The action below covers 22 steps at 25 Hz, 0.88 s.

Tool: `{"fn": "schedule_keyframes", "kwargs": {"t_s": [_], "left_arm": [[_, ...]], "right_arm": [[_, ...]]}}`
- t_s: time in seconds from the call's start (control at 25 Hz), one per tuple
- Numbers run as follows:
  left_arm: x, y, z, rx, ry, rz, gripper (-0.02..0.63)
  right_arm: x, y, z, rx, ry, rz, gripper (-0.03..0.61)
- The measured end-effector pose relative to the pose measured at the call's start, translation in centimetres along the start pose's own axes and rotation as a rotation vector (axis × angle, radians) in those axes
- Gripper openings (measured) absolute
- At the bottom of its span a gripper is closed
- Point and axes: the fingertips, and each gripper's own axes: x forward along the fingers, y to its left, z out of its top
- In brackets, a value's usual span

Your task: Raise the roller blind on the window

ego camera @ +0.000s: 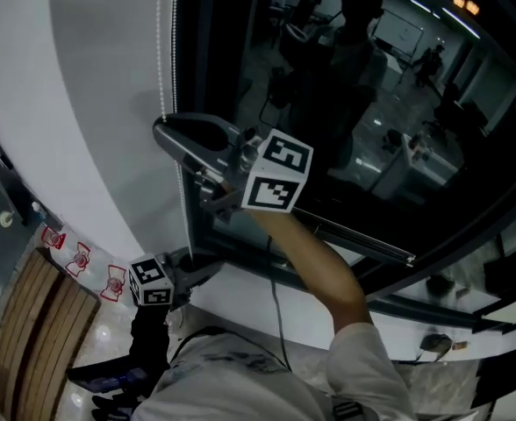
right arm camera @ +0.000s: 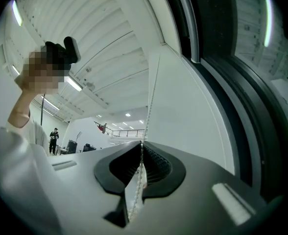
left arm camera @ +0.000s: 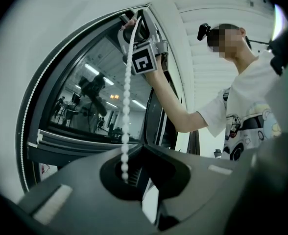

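The window (ego camera: 372,103) fills most of the head view, its dark glass full of indoor reflections. The roller blind's cloth is hard to pick out. A slim rail (ego camera: 363,241) with a capped end lies low across the pane, and I take it for the blind's bottom bar, so the blind looks to be down, with most of the lift left to do. The right gripper (right arm camera: 141,143) is held high beside the window frame, its fingers pressed together on the bead chain (ego camera: 161,42), which runs straight up from between them toward the top of the frame. The left gripper (left arm camera: 143,145) sits well below, near the sill. Its fingers meet at the tips and the chain drops into the hollow between them, so it appears clamped there too. The main risk is slip, because the beads are small and smooth and a hard tug could run them through the ribbed pads. A pull angled away from the frame could jump the chain off its sprocket. With both grippers on one strand, any slack between them could loop and snag. If this is the wrong strand of the loop, pulling it would drive the blind down instead of up.
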Motion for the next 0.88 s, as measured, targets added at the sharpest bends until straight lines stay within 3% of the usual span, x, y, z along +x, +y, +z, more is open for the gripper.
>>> {"fn": "schedule_keyframes", "kwargs": {"t_s": [0.4,0.88], "left_arm": [[-0.1,-0.2,-0.6,-0.017,0.001,0.006,-0.003],[0.0,0.4,0.2,-0.005,-0.017,0.017,-0.003]], "right_arm": [[-3.5,1.0,-11.9,0.096,0.144,-0.047,0.014],[-5.6,1.3,-12.2,0.210,0.078,-0.050,0.017]]}}
